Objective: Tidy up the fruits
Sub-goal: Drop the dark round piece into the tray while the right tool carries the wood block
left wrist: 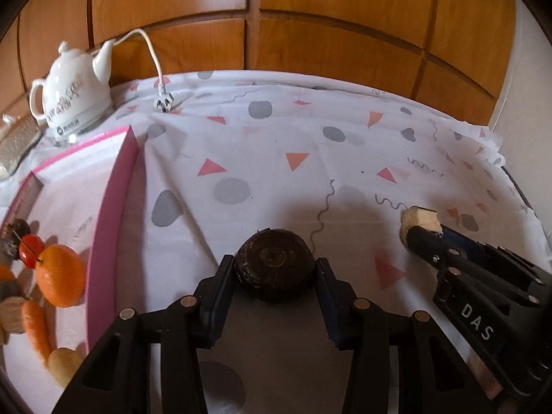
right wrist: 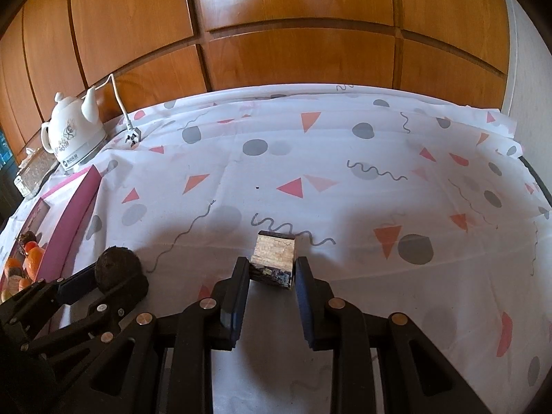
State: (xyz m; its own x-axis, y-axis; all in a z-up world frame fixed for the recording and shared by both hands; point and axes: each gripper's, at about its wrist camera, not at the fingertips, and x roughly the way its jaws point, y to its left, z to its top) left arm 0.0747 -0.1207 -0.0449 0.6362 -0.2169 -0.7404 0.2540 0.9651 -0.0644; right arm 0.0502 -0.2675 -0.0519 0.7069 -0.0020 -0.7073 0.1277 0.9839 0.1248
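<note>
The dark round fruit (left wrist: 275, 265) is clamped in the left gripper (left wrist: 275, 269); the pink box (left wrist: 110, 214) lies off to its left, so it's nearer; a pale chunk (right wrist: 274, 257) is pinched by the right gripper (right wrist: 272, 272).

A dark brown round fruit (left wrist: 274, 265) sits clamped between the left claw's (left wrist: 274, 276) pads. A pale cut chunk with a dark peel (right wrist: 273, 258) is held in the right claw (right wrist: 272, 277). At far left, a pink-walled box (left wrist: 112, 214) holds an orange (left wrist: 59, 276), a small tomato (left wrist: 30, 250), a carrot (left wrist: 36, 327) and other pieces.
</note>
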